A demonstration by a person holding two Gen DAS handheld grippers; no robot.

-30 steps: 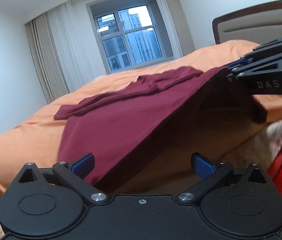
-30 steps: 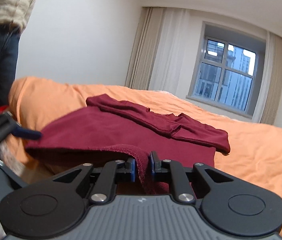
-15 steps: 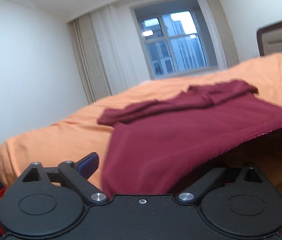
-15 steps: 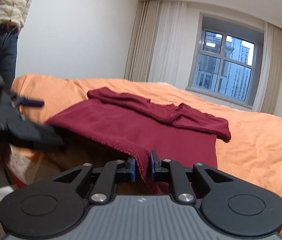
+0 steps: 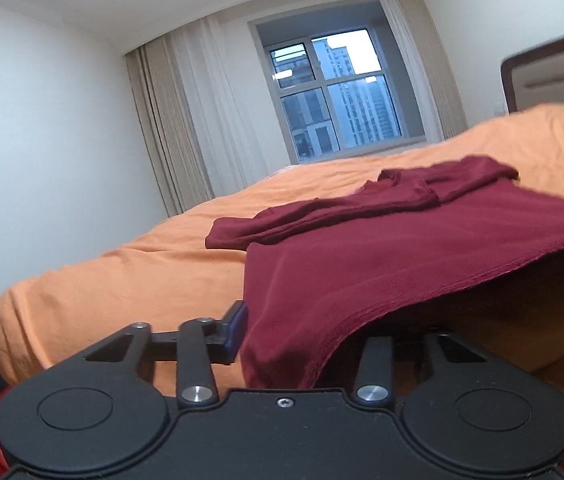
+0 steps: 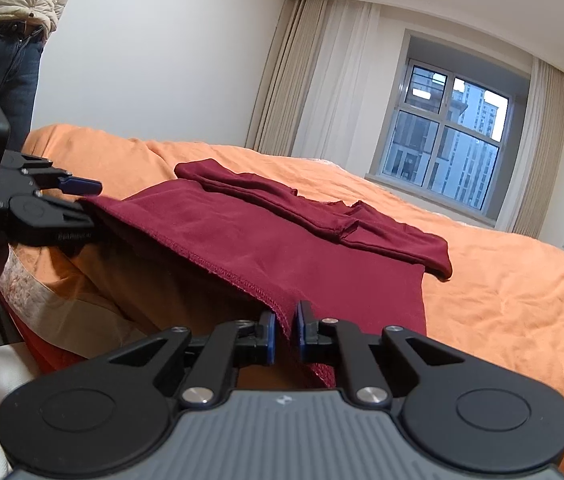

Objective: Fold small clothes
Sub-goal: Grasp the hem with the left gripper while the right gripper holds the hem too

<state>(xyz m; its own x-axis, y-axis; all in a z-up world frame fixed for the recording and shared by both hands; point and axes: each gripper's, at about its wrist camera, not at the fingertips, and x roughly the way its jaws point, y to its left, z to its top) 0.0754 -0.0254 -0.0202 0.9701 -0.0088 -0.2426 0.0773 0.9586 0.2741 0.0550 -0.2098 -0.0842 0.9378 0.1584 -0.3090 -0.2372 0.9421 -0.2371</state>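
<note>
Two corners of the maroon garment [image 6: 266,248] hang lifted off the near edge of the orange bed [image 6: 502,288], while its far part, sleeves folded in, lies flat on the cover. The right claw [image 6: 286,332] pinches the hem; the left claw [image 5: 314,340] has cloth draped between its fingers, though its grip is hidden. Judging by this, the bottom-hem fold is starting: both corners must next travel forward together, level, toward the collar.
</note>
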